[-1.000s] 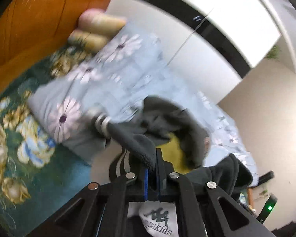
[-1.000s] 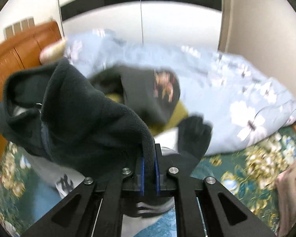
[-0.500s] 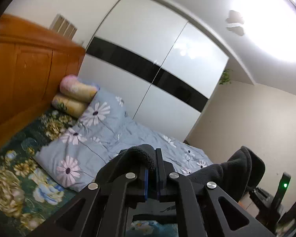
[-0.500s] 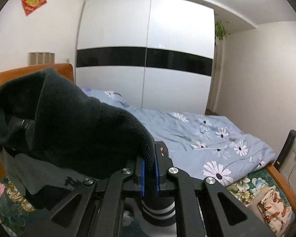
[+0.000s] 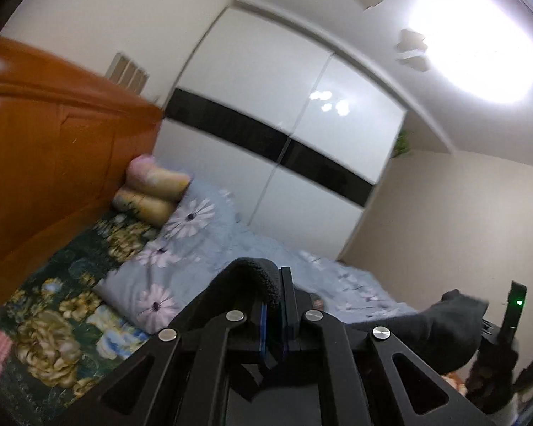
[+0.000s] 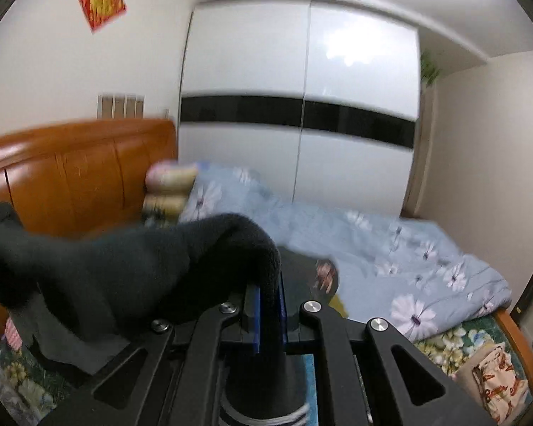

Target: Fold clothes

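A dark grey fleece garment [image 6: 124, 269] is held up in the air between both grippers. My right gripper [image 6: 270, 305] is shut on one edge of it; the fleece drapes off to the left and hangs below. My left gripper [image 5: 274, 305] is shut on another edge of the same garment [image 5: 259, 277], which stretches away to the lower right [image 5: 451, 326]. Most of the garment hangs out of sight below the fingers. A dark piece of clothing with a printed picture [image 6: 319, 273] lies on the bed behind the right gripper.
A bed with a light blue flowered duvet [image 6: 391, 248] and a green flowered sheet [image 5: 53, 319] lies ahead. An orange wooden headboard [image 5: 53, 163] and stacked pillows [image 5: 152, 191] are on the left. A white wardrobe [image 6: 302, 106] fills the back wall. A patterned bag [image 6: 497, 383] sits at lower right.
Both grippers have risen from over the bed and tilted upward with the fleece still held. The garment now stretches wider between them; the views show wardrobe and ceiling.
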The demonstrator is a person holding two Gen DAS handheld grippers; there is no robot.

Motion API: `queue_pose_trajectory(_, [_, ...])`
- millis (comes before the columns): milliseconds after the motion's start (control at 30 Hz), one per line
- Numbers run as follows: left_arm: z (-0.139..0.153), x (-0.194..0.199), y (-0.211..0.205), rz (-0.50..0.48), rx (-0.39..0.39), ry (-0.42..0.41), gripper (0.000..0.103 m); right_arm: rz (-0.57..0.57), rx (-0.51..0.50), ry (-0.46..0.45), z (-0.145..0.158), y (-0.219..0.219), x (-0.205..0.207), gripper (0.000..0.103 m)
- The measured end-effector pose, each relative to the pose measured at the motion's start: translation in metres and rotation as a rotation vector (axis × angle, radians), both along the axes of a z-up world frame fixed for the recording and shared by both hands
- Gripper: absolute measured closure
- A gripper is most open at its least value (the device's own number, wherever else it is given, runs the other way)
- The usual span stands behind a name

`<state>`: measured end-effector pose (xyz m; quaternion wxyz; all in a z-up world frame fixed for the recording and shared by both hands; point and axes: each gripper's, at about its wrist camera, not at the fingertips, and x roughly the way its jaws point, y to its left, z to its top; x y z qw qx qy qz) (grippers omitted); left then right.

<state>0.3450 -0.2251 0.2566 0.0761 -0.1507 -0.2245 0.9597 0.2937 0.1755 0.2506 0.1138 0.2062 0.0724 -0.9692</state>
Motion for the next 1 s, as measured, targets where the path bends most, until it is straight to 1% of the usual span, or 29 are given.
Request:
queue_pose_trajectory(33, [-0.016, -0.018, -0.004, 0.009, 0.007, -0.057, 0.097, -0.002, 0.014, -0.057, -0.013, -0.007, -0.017, 0.095])
queue_pose_trajectory(67, [-0.032, -0.035, -0.007, 0.017, 0.015, -0.112, 0.097, -0.009, 0.026, -0.114, -0.033, -0.012, -0.034, 0.095])
queue_pose_trajectory(167, [-0.099, -0.071, -0.011, 0.033, 0.067, -0.256, 0.097, -0.033, 0.058, -0.283, -0.093, -0.025, -0.083, 0.095])
queue_pose_trajectory(433, [-0.276, -0.165, -0.024, 0.076, 0.204, -0.638, 0.097, -0.145, -0.003, -0.683, -0.264, -0.012, -0.169, 0.095])
queue_pose_trajectory(467, [-0.296, -0.176, -0.025, 0.08, 0.22, -0.679, 0.097, -0.15, 0.012, -0.697, -0.271, -0.011, -0.175, 0.095])
queue_pose_trajectory(500, [-0.3, -0.184, -0.024, 0.079, 0.228, -0.682, 0.097, -0.153, 0.03, -0.708, -0.275, -0.012, -0.183, 0.095])
queue_pose_trajectory(567, [-0.298, -0.199, -0.023, 0.079, 0.237, -0.681, 0.097, -0.15, 0.057, -0.721, -0.277, -0.016, -0.197, 0.095])
queue_pose_trajectory(600, [-0.294, -0.205, -0.022, 0.079, 0.232, -0.679, 0.097, -0.154, 0.059, -0.727, -0.281, -0.018, -0.201, 0.095])
queue_pose_trajectory(700, [-0.29, -0.239, -0.026, 0.088, 0.216, -0.692, 0.097, -0.166, 0.065, -0.746, -0.292, -0.023, -0.215, 0.095])
queue_pose_trajectory(767, [-0.305, -0.263, -0.033, 0.094, 0.26, -0.726, 0.097, -0.174, 0.07, -0.759, -0.299, -0.026, -0.224, 0.095])
queue_pose_trajectory(867, [-0.334, -0.284, -0.043, 0.102, 0.319, -0.785, 0.097, -0.185, 0.076, -0.778, -0.309, -0.031, -0.237, 0.095])
queue_pose_trajectory(967, [-0.37, -0.297, -0.043, 0.11, 0.31, -0.881, 0.097, -0.197, 0.082, -0.797, -0.32, -0.036, -0.251, 0.093])
queue_pose_trajectory(1000, [-0.378, -0.299, -0.043, 0.111, 0.306, -0.902, 0.096, -0.201, 0.084, -0.803, -0.324, -0.038, -0.255, 0.092])
